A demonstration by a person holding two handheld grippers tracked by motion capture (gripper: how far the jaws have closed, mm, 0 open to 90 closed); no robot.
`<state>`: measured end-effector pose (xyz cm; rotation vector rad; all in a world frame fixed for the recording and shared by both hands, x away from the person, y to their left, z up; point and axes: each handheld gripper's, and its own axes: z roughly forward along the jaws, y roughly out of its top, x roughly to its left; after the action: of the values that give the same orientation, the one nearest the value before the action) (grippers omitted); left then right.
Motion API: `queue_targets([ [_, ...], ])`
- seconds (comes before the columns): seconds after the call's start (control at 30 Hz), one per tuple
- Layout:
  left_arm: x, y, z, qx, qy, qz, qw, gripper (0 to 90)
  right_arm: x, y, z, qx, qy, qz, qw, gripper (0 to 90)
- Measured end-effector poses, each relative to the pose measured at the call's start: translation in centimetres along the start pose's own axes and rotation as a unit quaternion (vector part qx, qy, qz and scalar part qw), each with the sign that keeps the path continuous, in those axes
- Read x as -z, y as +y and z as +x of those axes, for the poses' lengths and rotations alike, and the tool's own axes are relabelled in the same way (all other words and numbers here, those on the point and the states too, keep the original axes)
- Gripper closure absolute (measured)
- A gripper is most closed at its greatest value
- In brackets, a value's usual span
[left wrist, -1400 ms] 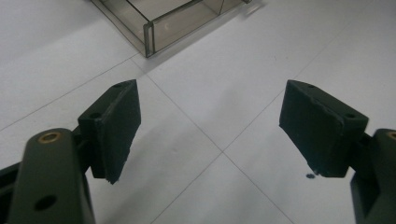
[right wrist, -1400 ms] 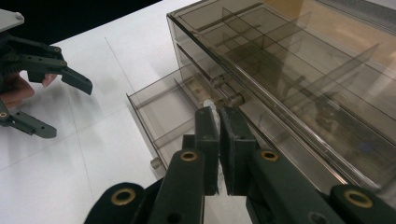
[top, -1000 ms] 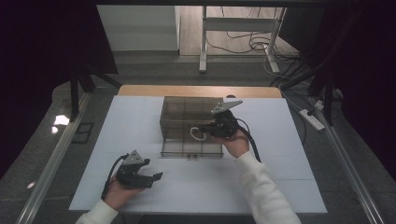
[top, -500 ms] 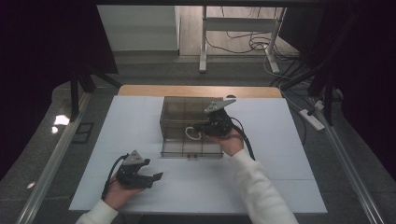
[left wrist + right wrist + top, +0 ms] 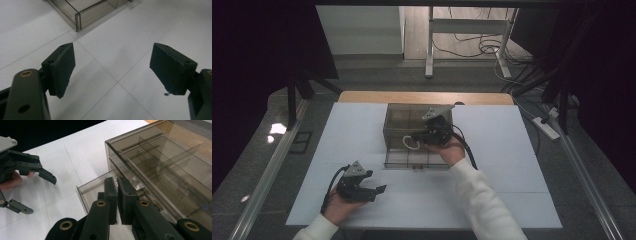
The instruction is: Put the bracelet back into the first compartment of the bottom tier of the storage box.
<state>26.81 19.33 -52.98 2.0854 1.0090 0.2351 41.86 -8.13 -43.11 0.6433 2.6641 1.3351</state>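
A smoky see-through drawer box (image 5: 407,117) stands mid-table, with its bottom drawer (image 5: 412,161) pulled out toward me. My right gripper (image 5: 417,140) hovers over the box's front, jaws pressed together. In the right gripper view its tips (image 5: 117,180) sit just above the open drawer (image 5: 90,191), beside the box (image 5: 162,157). A small white loop (image 5: 412,143) shows at that gripper's tip; I cannot tell whether it is held. My left gripper (image 5: 376,192) rests near the front left of the table, open and holding nothing (image 5: 112,70), pointing toward the box's corner (image 5: 85,15).
The white tabletop (image 5: 512,165) is bordered by metal rails on both sides and a wooden strip (image 5: 422,97) at the back. Cables and a power strip (image 5: 546,127) lie on the floor to the far right. My left gripper (image 5: 41,195) also appears far left in the right gripper view.
My right gripper has slid left along the box's front, and the white loop went with it. The left gripper and the drawer have stayed put.
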Motion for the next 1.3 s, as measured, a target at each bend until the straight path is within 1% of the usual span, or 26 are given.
queue_targets([
  [0.37, 0.0, 0.0, 0.0, 0.0, 0.0, 0.0, 1.0, 21.2, -0.4, 0.7, 0.9, 0.013, 0.006, 0.0, 0.9999, 85.8],
  [0.53, 0.0, 0.0, 0.0, 0.0, 0.001, 0.0, 1.0, 21.2, -1.4, 0.7, 1.4, 0.015, 0.014, 0.007, 0.9998, 85.8],
  [0.63, 0.0, 0.0, 0.0, 0.001, 0.0, -0.001, 1.0, 21.1, -1.7, 0.7, 1.6, 0.015, 0.017, 0.009, 0.9997, 85.8],
  [0.83, 0.1, 0.0, 0.0, 0.0, 0.001, -0.001, 1.0, 21.1, -2.4, 0.8, 2.3, 0.021, 0.027, 0.011, 0.9994, 85.8],
  [0.97, 0.1, 0.0, 0.0, 0.001, 0.0, -0.002, 1.0, 21.1, -2.9, 0.8, 2.4, 0.021, 0.029, 0.012, 0.9993, 85.8],
  [1.13, 0.0, 0.0, 0.0, 0.001, 0.0, -0.001, 1.0, 21.1, -3.6, 0.5, 2.4, 0.017, 0.031, 0.02, 0.9992, 85.7],
  [1.3, 0.1, 0.0, 0.1, 0.001, 0.0, -0.001, 1.0, 21.1, -3.9, 0.4, 2.5, 0.018, 0.032, 0.023, 0.999, 85.7],
])
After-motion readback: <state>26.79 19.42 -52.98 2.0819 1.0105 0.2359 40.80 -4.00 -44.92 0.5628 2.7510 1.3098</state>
